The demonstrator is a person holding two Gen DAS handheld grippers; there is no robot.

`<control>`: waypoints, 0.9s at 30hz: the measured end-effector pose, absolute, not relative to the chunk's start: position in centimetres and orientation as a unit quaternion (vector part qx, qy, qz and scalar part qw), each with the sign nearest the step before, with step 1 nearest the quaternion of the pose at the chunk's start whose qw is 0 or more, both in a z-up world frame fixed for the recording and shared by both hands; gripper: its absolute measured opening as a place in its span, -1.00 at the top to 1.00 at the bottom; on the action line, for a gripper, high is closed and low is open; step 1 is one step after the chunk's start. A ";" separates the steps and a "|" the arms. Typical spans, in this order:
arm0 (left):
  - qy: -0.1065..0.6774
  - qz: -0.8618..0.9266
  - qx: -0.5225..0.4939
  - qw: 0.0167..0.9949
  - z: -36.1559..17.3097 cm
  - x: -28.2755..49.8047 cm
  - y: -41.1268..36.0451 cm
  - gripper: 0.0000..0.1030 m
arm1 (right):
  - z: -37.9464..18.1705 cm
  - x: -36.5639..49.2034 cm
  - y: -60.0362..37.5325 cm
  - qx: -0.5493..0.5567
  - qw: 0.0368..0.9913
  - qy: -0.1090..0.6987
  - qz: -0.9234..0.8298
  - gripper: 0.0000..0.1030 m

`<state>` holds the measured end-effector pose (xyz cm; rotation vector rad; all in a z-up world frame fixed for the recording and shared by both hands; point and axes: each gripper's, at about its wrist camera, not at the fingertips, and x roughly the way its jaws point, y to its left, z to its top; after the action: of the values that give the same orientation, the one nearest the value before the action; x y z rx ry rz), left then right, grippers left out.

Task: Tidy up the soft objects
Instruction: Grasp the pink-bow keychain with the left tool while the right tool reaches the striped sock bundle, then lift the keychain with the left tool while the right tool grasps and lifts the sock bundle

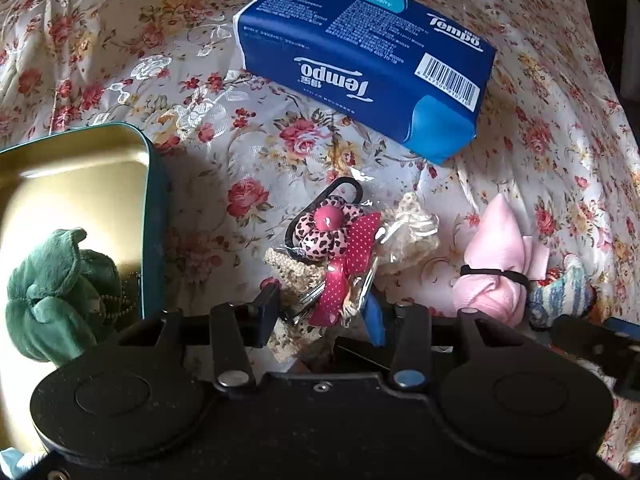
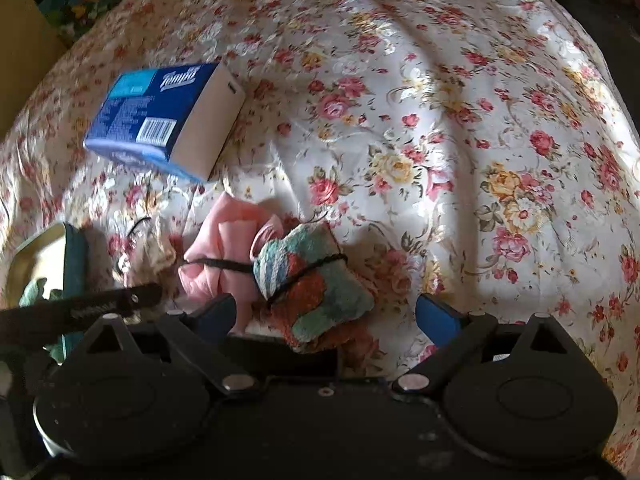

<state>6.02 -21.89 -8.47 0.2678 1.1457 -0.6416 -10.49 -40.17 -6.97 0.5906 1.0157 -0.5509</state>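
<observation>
My left gripper [image 1: 324,312] is shut on a clear packet of hair accessories [image 1: 332,240]: a leopard-print flower tie, a red dotted bow and beige lace. To its left stands an open green tin [image 1: 156,208] with a gold inside, and a green plush scrunchie [image 1: 52,288] lies in it. A pink cloth bundle [image 1: 496,256] tied with a black band lies to the right. Beside it is a striped terry bundle [image 2: 312,280], also tied with a band. My right gripper [image 2: 328,312] is open around the terry bundle, and its fingers stand clear of it on both sides.
A blue Tempo tissue pack [image 1: 360,52] lies further back on the floral bedspread [image 2: 440,120]. The left gripper's black body [image 2: 100,304] reaches in at the left of the right wrist view, beside the tin [image 2: 76,256]. Dark room edges show past the bedspread.
</observation>
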 end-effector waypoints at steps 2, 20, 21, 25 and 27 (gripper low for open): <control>0.525 -0.299 0.124 0.787 -8.0 5.7 -21.7 0.17 | -7.2 -10.1 -40.0 0.264 0.796 0.480 -0.259 -0.89; 0.519 -0.288 0.102 0.799 -6.6 5.3 -20.1 -0.29 | -7.1 -10.1 -40.1 0.264 0.791 0.479 -0.274 -0.07; 0.516 -0.289 0.102 0.800 -6.5 5.4 -20.1 -0.30 | -7.0 -10.3 -40.3 0.270 0.792 0.473 -0.277 -0.07; 0.503 -0.282 0.117 0.809 -6.7 5.6 -20.6 -0.55 | -6.5 -11.3 -41.2 0.296 0.789 0.454 -0.289 -0.07; 0.498 -0.278 0.121 0.813 -7.0 5.7 -20.9 -0.56 | -6.4 -11.8 -42.0 0.318 0.786 0.445 -0.288 -0.07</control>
<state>5.71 -20.93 -6.97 0.2581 1.0626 -0.5927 -11.80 -41.96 -6.38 0.6858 0.9585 -0.6199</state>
